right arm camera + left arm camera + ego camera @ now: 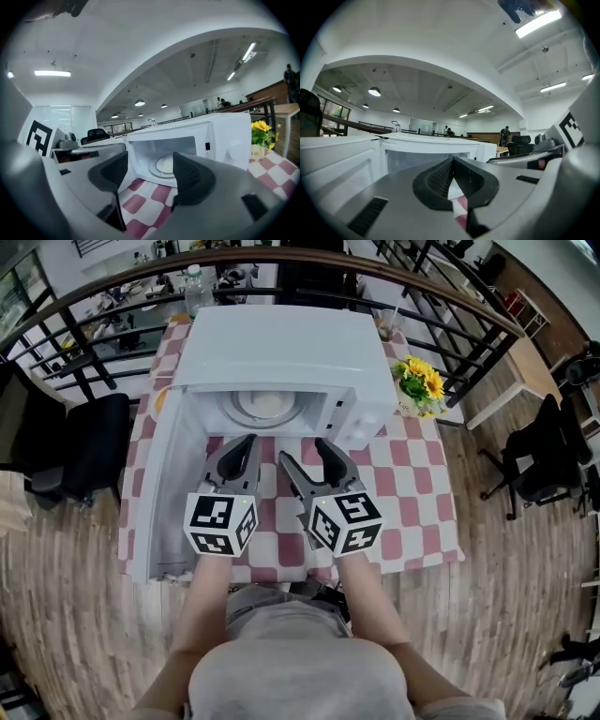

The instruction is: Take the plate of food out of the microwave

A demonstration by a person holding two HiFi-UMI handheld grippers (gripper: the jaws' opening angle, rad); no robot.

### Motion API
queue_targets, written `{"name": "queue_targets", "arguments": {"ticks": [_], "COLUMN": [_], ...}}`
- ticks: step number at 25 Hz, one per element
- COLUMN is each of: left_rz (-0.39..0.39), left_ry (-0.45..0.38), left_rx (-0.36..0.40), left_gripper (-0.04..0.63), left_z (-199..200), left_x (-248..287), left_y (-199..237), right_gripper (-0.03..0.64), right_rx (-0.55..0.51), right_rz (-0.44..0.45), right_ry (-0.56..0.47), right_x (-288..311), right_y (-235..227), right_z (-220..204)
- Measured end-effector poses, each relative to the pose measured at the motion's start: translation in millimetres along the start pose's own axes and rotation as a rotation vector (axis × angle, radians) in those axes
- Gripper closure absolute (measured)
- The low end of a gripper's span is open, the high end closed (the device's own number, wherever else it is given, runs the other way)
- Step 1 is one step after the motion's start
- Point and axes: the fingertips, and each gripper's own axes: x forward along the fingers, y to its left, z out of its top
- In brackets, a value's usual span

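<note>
**While the plate (265,407) sits inside the microwave (281,343), two grippers wait at its mouth**

Where the black chair (89,451) stands at the far left, off the table, the scene begins. Next to it the microwave's white door (164,493) hangs wide open, swung out to the left over the red-and-white checked tablecloth (412,493). The left gripper (248,439) is held just right of that door and in front of the oven's opening. Its jaws are pressed together with nothing between them, and only a sliver of cloth shows below their tips in the left gripper view.

In the middle, the oven cavity is open. The plate lies flat on the round turntable, well inside, with something pale on it that is too small to identify. Neither gripper touches it. A clear bottle (197,287) stands behind the microwave, near the far edge of the table.

The right gripper (302,448) is held just beside the left one, also outside the cavity and above the cloth. Its jaws are spread wide and hold nothing; the right gripper view shows the plate through the gap, farther in. At the far right, a pot of yellow flowers (419,381) stands just beside the microwave's control panel.
</note>
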Motion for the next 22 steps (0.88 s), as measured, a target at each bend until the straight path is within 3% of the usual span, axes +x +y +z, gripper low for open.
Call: {"name": "queue_targets", "arguments": {"ticks": [4,11,22], "left_rz": [0.003,-0.003,-0.042], "left_ry": [0.020,0.051,0.070], "left_rx": [0.002,0.014,0.038], "left_gripper": [0.592,0.592,0.592], "left_z": [-6.6,-20.2,-30.5], "left_x": [2.9,3.7,14.2], "left_y": [6.6,18.7,27.3], "right_gripper": [0.310,0.308,0.296], "right_rx": [0.107,0.273,0.712], "right_rz": [0.008,-0.060,-0.246], "right_ry": [0.031,0.043,0.066], "right_x": [22.6,61.9,107.7], "right_y": [-7.8,-20.9,-61.0], "right_z": [-11.9,-32.8,-86.4]}}
